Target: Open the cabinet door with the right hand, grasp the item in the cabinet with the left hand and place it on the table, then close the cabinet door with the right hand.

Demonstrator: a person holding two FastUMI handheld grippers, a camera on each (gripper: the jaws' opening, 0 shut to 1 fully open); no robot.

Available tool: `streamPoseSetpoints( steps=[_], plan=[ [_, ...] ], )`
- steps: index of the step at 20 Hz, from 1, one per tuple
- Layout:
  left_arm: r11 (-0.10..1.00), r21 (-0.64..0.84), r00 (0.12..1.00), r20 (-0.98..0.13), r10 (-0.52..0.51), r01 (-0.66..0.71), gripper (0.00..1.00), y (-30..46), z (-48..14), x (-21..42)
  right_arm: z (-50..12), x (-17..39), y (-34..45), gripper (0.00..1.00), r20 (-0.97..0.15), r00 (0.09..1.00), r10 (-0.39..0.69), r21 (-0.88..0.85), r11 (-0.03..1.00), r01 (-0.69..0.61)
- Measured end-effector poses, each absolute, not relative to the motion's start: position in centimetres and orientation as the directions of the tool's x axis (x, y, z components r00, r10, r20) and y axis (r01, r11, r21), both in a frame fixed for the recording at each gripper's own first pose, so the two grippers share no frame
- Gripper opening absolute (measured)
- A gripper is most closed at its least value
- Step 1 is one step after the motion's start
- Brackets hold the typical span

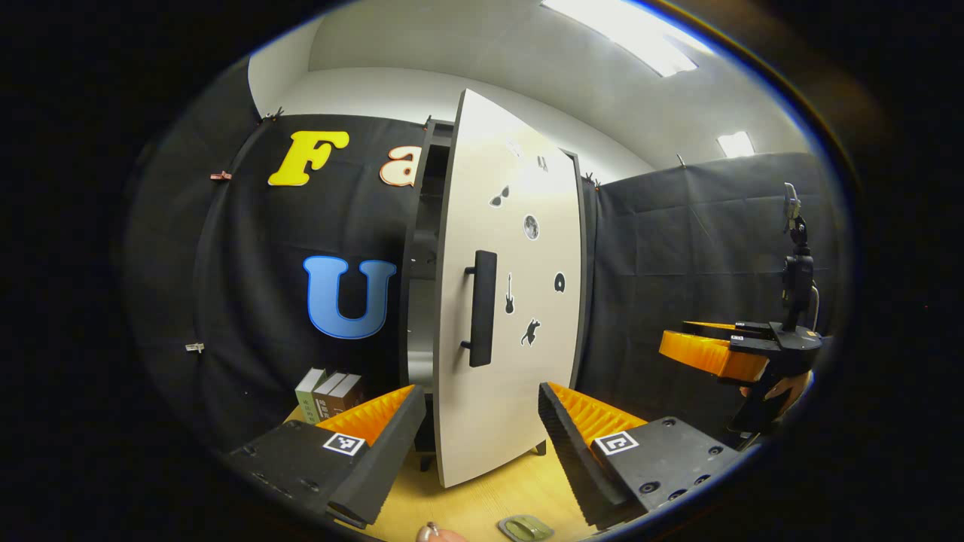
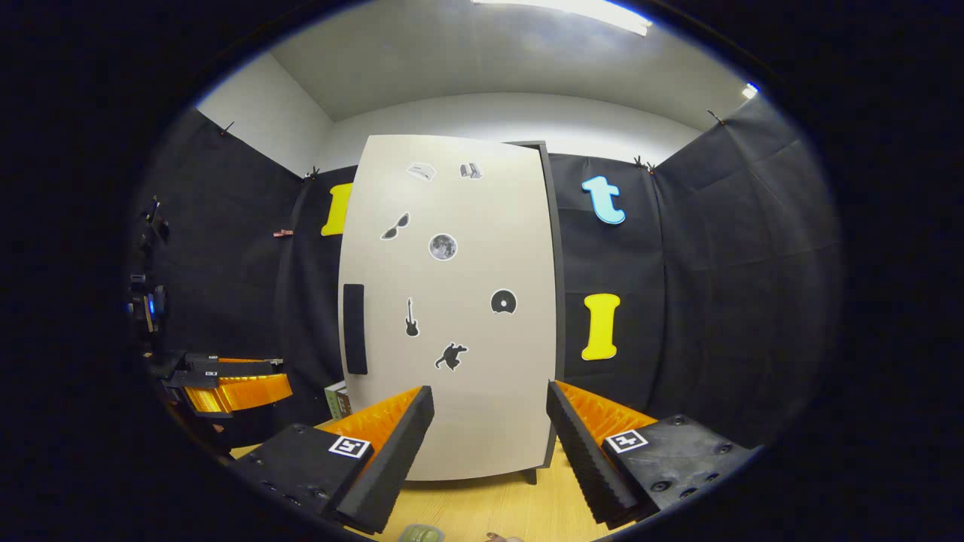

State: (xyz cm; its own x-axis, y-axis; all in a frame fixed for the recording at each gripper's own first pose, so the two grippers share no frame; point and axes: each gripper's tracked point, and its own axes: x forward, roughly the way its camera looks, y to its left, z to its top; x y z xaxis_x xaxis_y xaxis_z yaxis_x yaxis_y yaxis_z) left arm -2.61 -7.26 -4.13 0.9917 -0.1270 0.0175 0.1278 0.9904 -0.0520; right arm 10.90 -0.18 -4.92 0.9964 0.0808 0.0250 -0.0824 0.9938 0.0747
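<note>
The cabinet's white door (image 1: pixel 520 301) with small stickers stands partly swung out, and a dark gap (image 1: pixel 422 248) with shelves shows at its left edge. What lies inside is too dark to tell. The door's black bar handle (image 1: pixel 482 309) is just above and ahead of my left gripper (image 1: pixel 480 393), which is open and holds nothing. In the right gripper view the door (image 2: pixel 467 324) faces me almost flat, its handle (image 2: pixel 354 329) at the left. My right gripper (image 2: pixel 489 390) is open in front of the door's lower part. A hand holds the right gripper (image 1: pixel 715 350) off to the right of the cabinet.
The cabinet stands on a light wooden table (image 1: pixel 489 500). Three books (image 1: pixel 327 391) stand upright left of the cabinet. A small grey-green flat object (image 1: pixel 525 527) lies on the table at the near edge. The left gripper (image 2: pixel 233 384) shows far left in the right gripper view.
</note>
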Motion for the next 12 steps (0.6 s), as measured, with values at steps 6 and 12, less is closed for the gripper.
streamPoseSetpoints(
  steps=[6,12],
  plan=[
    [0.992,-0.037,0.993,0.018,-0.117,0.117,0.95,-7.66,-4.28,-2.5,-5.24,11.17,-0.44,0.96,0.011,0.996,0.093,0.071,0.993,-0.094],
    [0.994,-0.045,0.994,0.02,-0.103,0.104,0.95,-7.13,-4.32,-2.14,-5.25,11.55,-0.67,0.96,0.011,0.996,0.091,0.065,0.994,-0.091]
  ],
)
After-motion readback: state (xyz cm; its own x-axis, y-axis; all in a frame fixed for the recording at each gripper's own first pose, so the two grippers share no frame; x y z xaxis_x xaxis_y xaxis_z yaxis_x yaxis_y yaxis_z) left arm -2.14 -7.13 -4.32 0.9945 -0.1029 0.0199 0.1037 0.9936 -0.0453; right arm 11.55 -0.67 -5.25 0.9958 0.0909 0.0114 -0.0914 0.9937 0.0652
